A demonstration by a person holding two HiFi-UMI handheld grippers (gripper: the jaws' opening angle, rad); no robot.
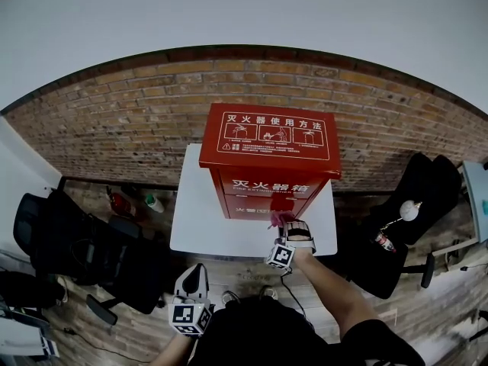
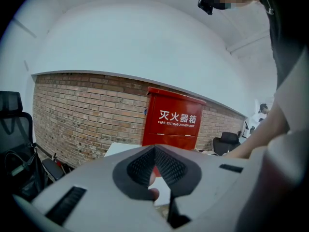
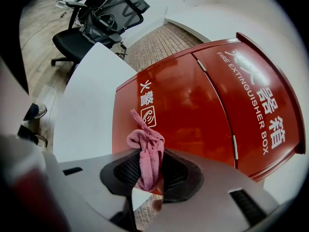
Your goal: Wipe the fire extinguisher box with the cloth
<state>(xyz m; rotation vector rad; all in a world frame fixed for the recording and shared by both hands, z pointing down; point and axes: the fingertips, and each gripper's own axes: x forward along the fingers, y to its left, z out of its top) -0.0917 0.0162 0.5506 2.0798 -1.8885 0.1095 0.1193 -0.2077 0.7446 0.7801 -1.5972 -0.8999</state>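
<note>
Room was bright, light soft and even. Shadows were faint. All views bent like fishbowl: brick wall (image 1: 114,120) curved, corners were black. Red box (image 3: 193,105) shone, with pale glare streaks on front. White table (image 3: 87,105) looked very bright. Pink cloth (image 3: 145,141) was sharp; body of right gripper (image 3: 146,158), close to camera, was fuzzy. Far chairs (image 3: 96,13) looked small and soft.

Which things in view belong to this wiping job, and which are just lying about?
Job:
- fire extinguisher box
- pink cloth
- right claw, shut on the cloth
- white table, which carries the box

Lying about:
- black office chairs
- bottle on the floor by the brick wall
- left claw, shut, empty, off the table
</note>
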